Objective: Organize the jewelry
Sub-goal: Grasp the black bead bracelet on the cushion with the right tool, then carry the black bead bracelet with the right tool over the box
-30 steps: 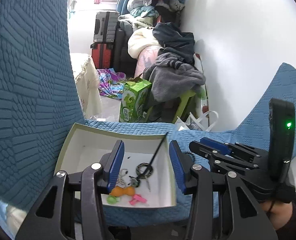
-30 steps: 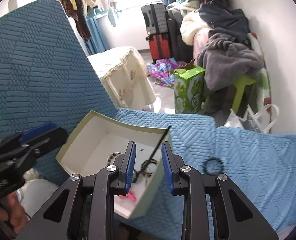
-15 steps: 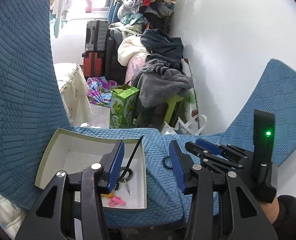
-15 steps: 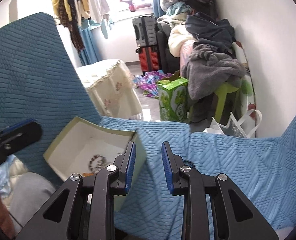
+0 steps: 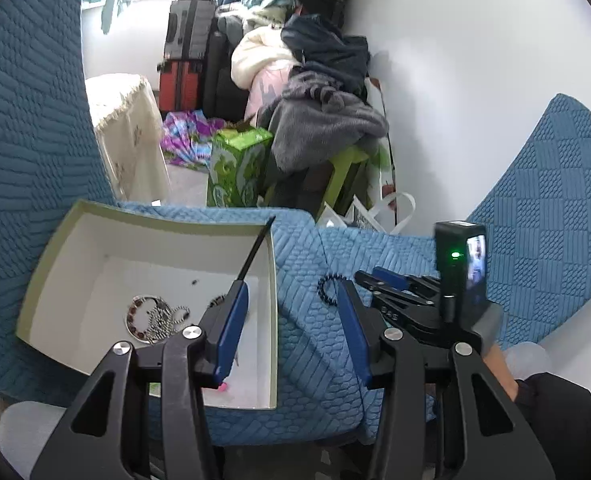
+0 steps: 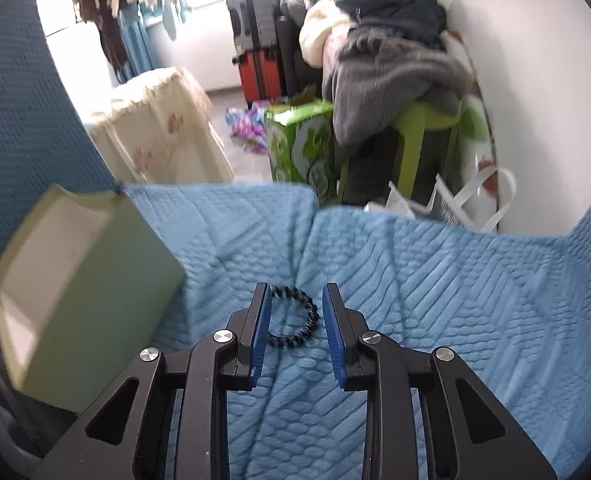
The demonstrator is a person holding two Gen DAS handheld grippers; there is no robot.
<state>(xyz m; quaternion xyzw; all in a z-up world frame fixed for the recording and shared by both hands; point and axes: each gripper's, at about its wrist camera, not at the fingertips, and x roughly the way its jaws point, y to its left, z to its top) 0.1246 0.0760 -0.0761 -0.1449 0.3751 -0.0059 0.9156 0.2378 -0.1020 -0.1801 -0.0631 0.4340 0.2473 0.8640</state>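
Note:
A black beaded bracelet (image 6: 295,316) lies on the blue quilted sofa cover (image 6: 435,300). My right gripper (image 6: 296,296) is low over it and open, its blue pads on either side of the ring without pressing it. The left wrist view shows the same bracelet (image 5: 326,288) just ahead of the right gripper (image 5: 369,274). The open box (image 5: 273,280) with a white inside holds a red-beaded bracelet (image 5: 135,316), a silver chain (image 5: 163,320) and a black stick (image 5: 253,250). My left gripper (image 5: 291,286) hangs open and empty over the box's right edge.
Beyond the sofa's front edge stand a green carton (image 6: 299,144), a green stool heaped with clothes (image 6: 395,68), suitcases (image 5: 183,52), a cream-covered table (image 6: 159,120) and a white bag (image 6: 455,200). A white wall runs along the right. The sofa back rises at left.
My right gripper has dropped and swung right, from above the box to around the black bracelet. The left gripper has sunk a little toward the box's right edge.

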